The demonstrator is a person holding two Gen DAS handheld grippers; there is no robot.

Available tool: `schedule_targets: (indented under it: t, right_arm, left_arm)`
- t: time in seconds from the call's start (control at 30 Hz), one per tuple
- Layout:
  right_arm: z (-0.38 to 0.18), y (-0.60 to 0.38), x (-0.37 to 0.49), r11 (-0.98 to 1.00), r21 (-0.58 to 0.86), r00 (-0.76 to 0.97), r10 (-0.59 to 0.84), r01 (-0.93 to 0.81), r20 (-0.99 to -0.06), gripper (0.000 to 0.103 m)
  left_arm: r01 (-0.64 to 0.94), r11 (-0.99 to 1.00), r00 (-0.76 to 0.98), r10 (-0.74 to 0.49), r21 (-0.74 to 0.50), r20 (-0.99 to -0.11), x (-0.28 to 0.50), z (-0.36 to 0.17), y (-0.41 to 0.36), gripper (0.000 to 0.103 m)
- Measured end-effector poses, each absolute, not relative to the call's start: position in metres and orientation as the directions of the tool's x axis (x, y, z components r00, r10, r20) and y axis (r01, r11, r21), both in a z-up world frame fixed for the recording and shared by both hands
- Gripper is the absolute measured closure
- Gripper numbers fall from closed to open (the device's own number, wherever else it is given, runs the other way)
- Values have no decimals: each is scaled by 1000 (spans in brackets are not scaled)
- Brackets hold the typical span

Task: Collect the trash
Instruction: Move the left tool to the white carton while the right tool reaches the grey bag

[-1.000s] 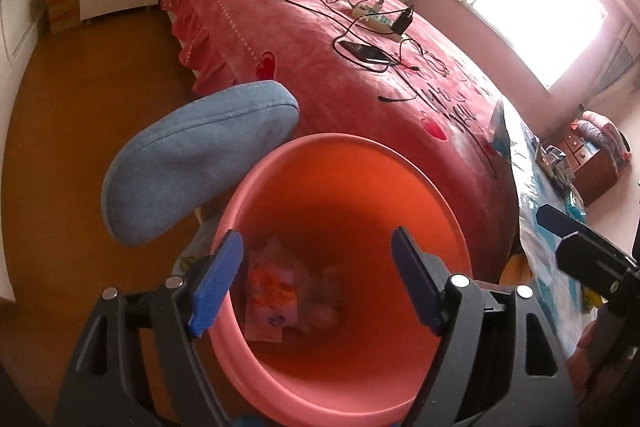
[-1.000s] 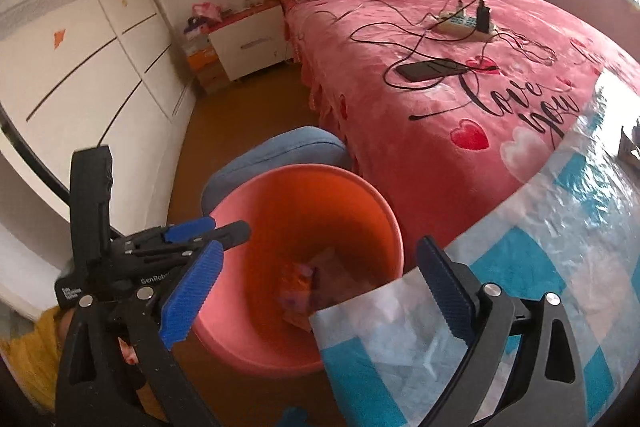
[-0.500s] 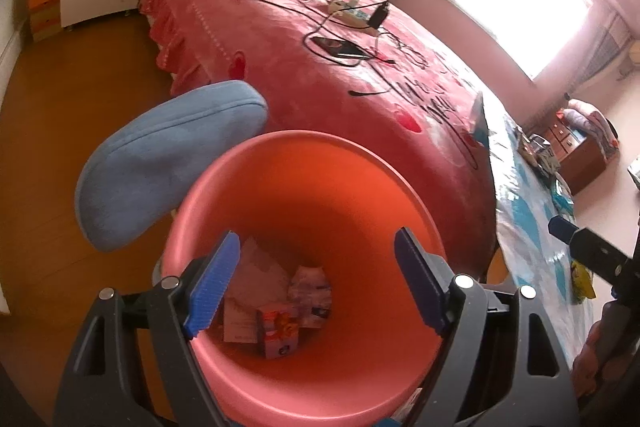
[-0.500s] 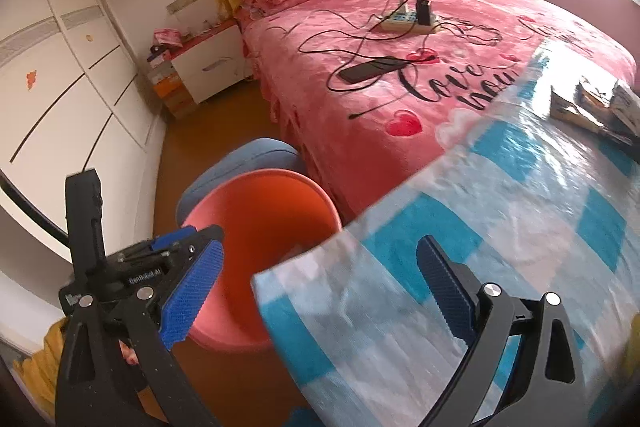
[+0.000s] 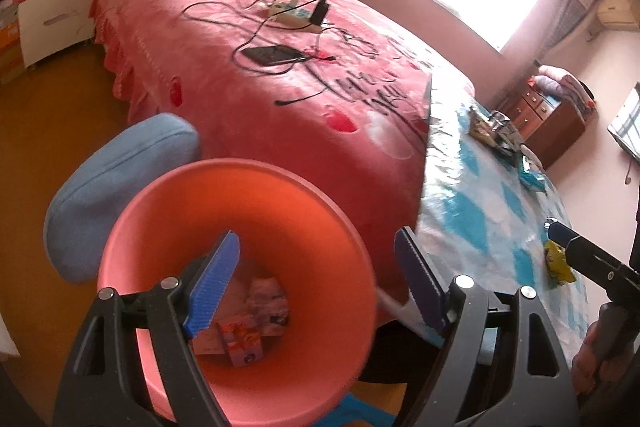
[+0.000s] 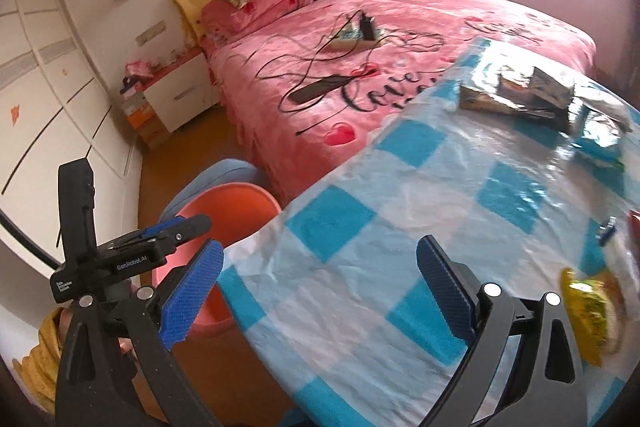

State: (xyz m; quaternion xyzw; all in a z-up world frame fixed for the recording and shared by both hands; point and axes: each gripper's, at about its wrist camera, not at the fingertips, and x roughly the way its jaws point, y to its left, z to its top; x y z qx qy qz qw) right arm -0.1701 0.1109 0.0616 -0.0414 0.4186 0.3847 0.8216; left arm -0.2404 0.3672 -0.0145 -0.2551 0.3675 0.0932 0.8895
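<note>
An orange-pink trash bucket (image 5: 304, 227) stands on the floor beside the table, with several wrappers and cartons (image 5: 256, 323) at its bottom. My left gripper (image 5: 316, 287) hangs open over the bucket's mouth, nothing between its blue pads. In the right wrist view my right gripper (image 6: 320, 291) is open over the blue-and-white checked tablecloth (image 6: 420, 187), holding nothing. A yellow snack wrapper (image 6: 592, 311) lies on the cloth to its right. Flat packets and boxes (image 6: 520, 95) sit at the table's far side. The bucket (image 6: 228, 203) shows at the table's left edge.
A pink bed (image 5: 260, 75) with a phone, a power strip and cables runs behind the bucket. A blue cushioned stool (image 5: 116, 179) touches the bucket's far left side. A white nightstand (image 6: 180, 99) and white wardrobe doors (image 6: 48, 99) stand on the left. Wooden floor (image 5: 48, 131) surrounds them.
Both grippers have risen and swung right. The right gripper went from over the bucket to over the tablecloth. The left view now takes in the table edge; the trash in the bucket is sharper.
</note>
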Motion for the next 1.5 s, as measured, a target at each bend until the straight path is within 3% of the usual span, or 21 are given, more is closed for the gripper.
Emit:
schedule_targets:
  t: [0.47,0.83,1.33,1.4,1.5]
  right_arm:
    - [96,-6,-109,795,367,444,584,-484,-680,7]
    - [107,-104,-1,838,441,519,546,-322,-658,7]
    - [58,-152,137,769,612,447,621,-187,-644,8]
    - [50,-148,152,771,610,428,621,-182,-657,19]
    - [36,-144,170,777,613,400,613,-146,-682,22]
  left_arm:
    - [-160,943,731,-85,-291,-677,-160,53,289,22]
    - [69,987,717,-150,-145,-681,-28,87,178,17]
    - [145,989,622,-90,2,-778,136,46,106,17]
    - [149,989,602,-102,-15,-792,145,40,107,17]
    - [164,986,592,-108,-12,-799,154,36,104,17]
